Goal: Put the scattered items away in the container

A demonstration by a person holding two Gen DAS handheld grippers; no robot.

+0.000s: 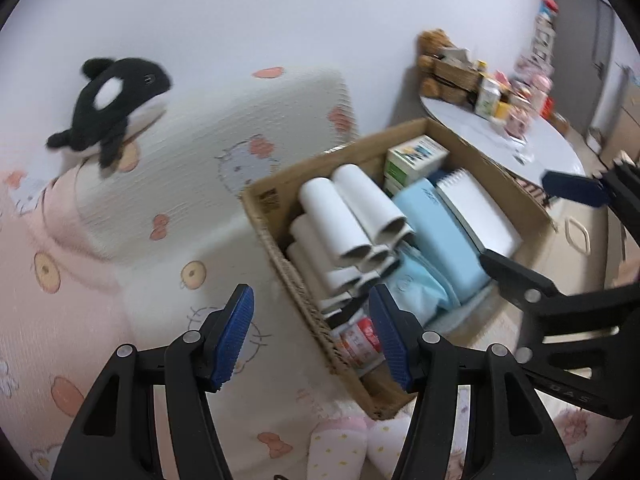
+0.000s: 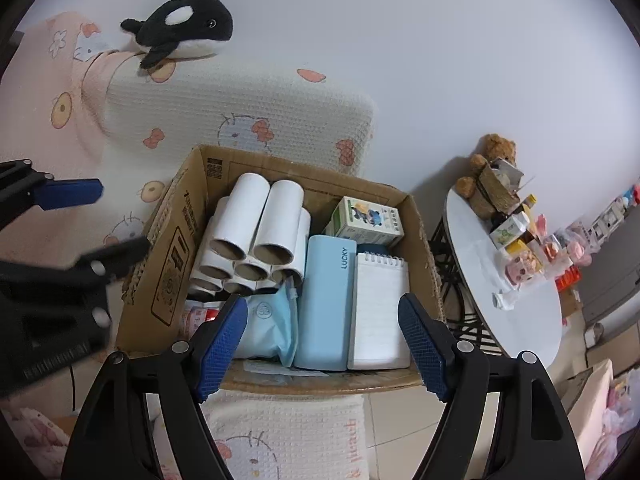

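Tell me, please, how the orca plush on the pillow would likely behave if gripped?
The orca plush looks soft, so it would probably squash between the fingers and feel light. Perched on the pillow edge, a push might topple it.

Both wrist views look down close on the open brown cardboard box [image 1: 276, 200] [image 2: 168, 264], left view from its left side, right view from its near end.

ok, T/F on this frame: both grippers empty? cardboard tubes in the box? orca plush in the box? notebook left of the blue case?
1. Both grippers are empty. True: left gripper and right gripper are open, holding nothing.
2. Cardboard tubes lie in the cardboard box. True.
3. The orca plush is in the box. False: it sits on the pillow behind.
4. The spiral notebook lies left of the blue case. False: right of it.
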